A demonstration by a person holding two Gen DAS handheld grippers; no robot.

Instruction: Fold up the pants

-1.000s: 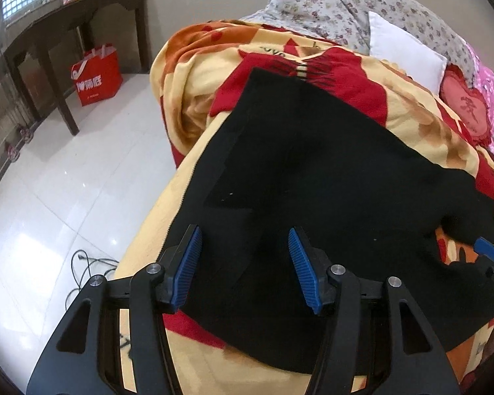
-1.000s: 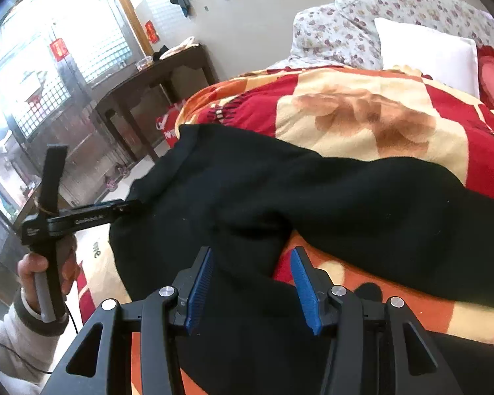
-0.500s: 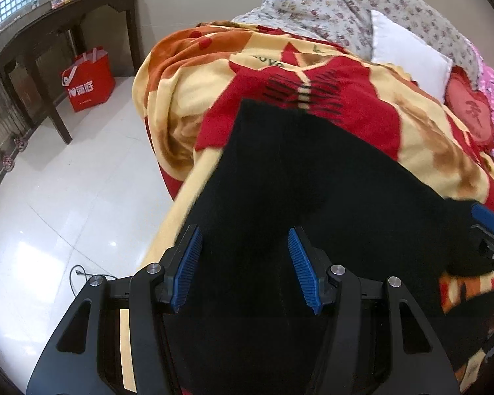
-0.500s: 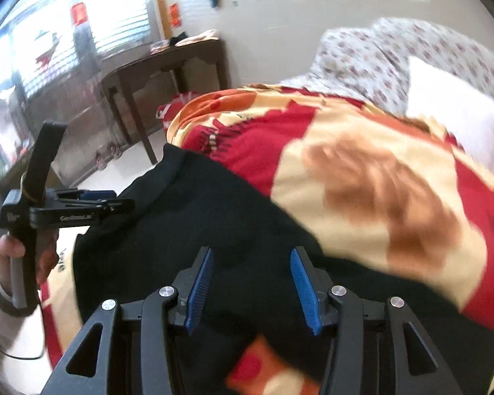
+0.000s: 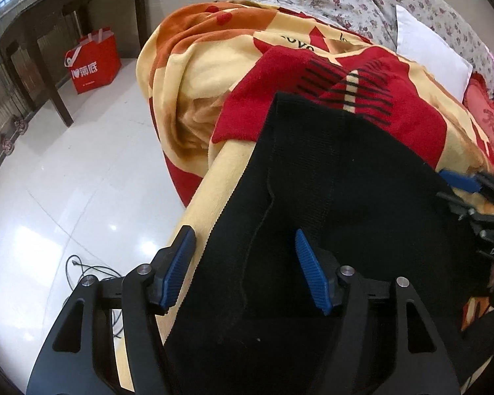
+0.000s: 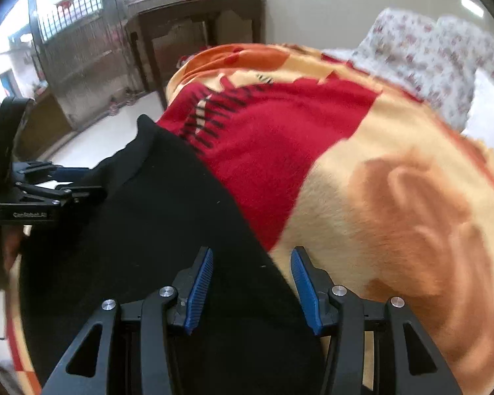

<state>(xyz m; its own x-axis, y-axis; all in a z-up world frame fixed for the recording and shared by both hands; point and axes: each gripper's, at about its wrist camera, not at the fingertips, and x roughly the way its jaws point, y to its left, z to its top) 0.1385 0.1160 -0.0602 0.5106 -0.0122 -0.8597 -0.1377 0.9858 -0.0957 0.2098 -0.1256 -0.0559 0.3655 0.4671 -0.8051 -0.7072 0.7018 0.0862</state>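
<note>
Left wrist: both tools (image 5: 242, 270) (image 6: 252, 284) apart over black pants (image 5: 329, 197); blanket (image 5: 194, 65), seemingly a red bag (image 5: 94, 61) nearby.

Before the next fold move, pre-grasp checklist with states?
1. Black knit pants lying flat on the red and yellow fleece blanket: ok.
2. Left claw open, having just widened, straddling the pants' near edge: ok.
3. Right claw open, having just narrowed a little, over the pants' other edge: ok.
4. Pads pressing cloth: not ok, neither claw grips yet.
5. Far pants end reaching the bed edge: cannot tell.
</note>
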